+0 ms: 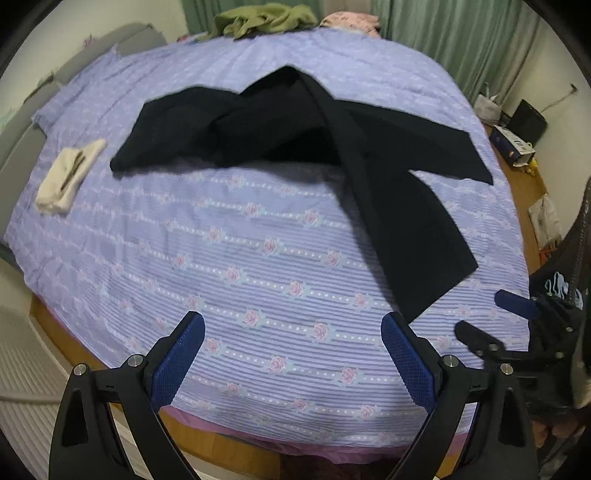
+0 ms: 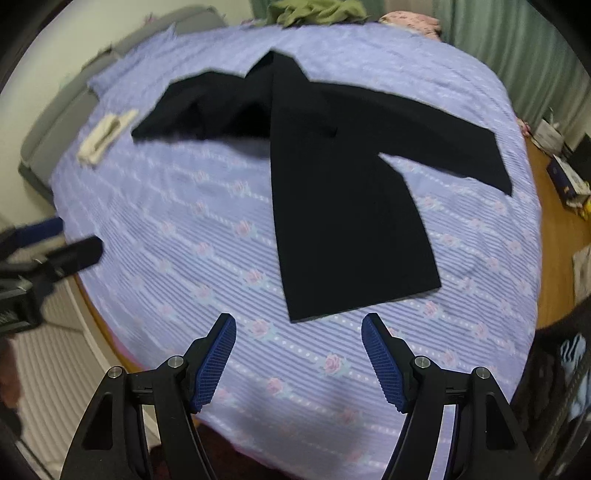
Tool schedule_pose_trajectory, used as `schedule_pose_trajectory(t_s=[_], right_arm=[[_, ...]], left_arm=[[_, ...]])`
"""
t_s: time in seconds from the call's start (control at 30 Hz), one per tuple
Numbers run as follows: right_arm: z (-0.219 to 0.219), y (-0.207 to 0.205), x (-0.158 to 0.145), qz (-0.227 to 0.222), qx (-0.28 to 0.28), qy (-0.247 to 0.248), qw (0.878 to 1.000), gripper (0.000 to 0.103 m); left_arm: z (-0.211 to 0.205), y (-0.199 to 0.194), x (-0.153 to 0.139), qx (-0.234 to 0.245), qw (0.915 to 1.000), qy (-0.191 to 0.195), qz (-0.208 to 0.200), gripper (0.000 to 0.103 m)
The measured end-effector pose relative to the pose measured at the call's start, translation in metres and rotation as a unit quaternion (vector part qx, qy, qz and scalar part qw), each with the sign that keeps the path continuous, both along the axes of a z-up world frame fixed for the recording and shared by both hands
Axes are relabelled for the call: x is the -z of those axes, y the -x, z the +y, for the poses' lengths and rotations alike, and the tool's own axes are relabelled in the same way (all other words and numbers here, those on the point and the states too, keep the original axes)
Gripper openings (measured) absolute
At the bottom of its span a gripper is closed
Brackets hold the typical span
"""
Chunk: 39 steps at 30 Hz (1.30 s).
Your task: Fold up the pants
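Black pants (image 1: 376, 177) lie spread on a purple floral bedspread (image 1: 240, 258), waist bunched at the far left, two legs splayed toward the near right. In the right wrist view the pants (image 2: 347, 206) have one leg hem just beyond my right gripper (image 2: 299, 332), which is open and empty above the bedspread (image 2: 184, 221). My left gripper (image 1: 293, 332) is open and empty, near the bed's front edge, left of the leg hem. The right gripper also shows at the right edge of the left wrist view (image 1: 491, 314). The left gripper shows in the right wrist view (image 2: 74, 240).
A folded white cloth (image 1: 70, 173) lies at the bed's left side. Green clothing (image 1: 266, 18) and a pink item (image 1: 351, 20) are heaped at the far end. A wooden floor with boxes and bags (image 1: 517, 147) lies to the right. Green curtains (image 1: 461, 37) hang behind.
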State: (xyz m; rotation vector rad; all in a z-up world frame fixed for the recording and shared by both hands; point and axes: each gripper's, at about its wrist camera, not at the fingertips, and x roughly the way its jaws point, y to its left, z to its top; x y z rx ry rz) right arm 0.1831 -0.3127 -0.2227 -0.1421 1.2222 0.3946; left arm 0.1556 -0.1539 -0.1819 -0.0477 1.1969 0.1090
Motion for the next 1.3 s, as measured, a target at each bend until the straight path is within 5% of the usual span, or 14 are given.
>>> schedule_pose_trajectory(t_s=[0.5,0.57,0.7,0.73,0.9,1.07,1.3], right_arm=[[0.058,-0.049,0.103,0.044,-0.04,0.105,0.993,0.07],[0.061,-0.054,0.116,0.049,-0.042,0.125,0.99,0.058],[0.053,-0.065,0.126,0.064,-0.031,0.114,0.991,0.016],[0.049,-0.068,0.121,0.062,-0.025,0.111,0.992,0.004],[0.006,-0.086,0.046,-0.04,0.044,0.102,0.993,0.003],[-0.056,-0.142,-0.039,-0.136,0.121,0.093,0.979,0.004],[-0.101,-0.233,-0.075,-0.209,0.142,0.166,0.953,0.003]], left_arm=[[0.03,-0.047,0.058,0.001,0.9982,-0.004,0.059,0.097],[0.032,-0.051,0.065,0.007,0.9979,-0.002,0.064,0.097],[0.031,-0.062,0.075,0.021,0.9971,0.007,0.072,0.097],[0.031,-0.064,0.075,0.024,0.9971,0.009,0.072,0.096],[0.033,-0.082,0.058,0.024,0.9986,0.019,0.042,0.096],[0.021,-0.117,0.029,0.036,0.9991,0.022,-0.012,0.096],[-0.019,-0.169,0.005,0.059,0.9958,0.029,-0.063,0.096]])
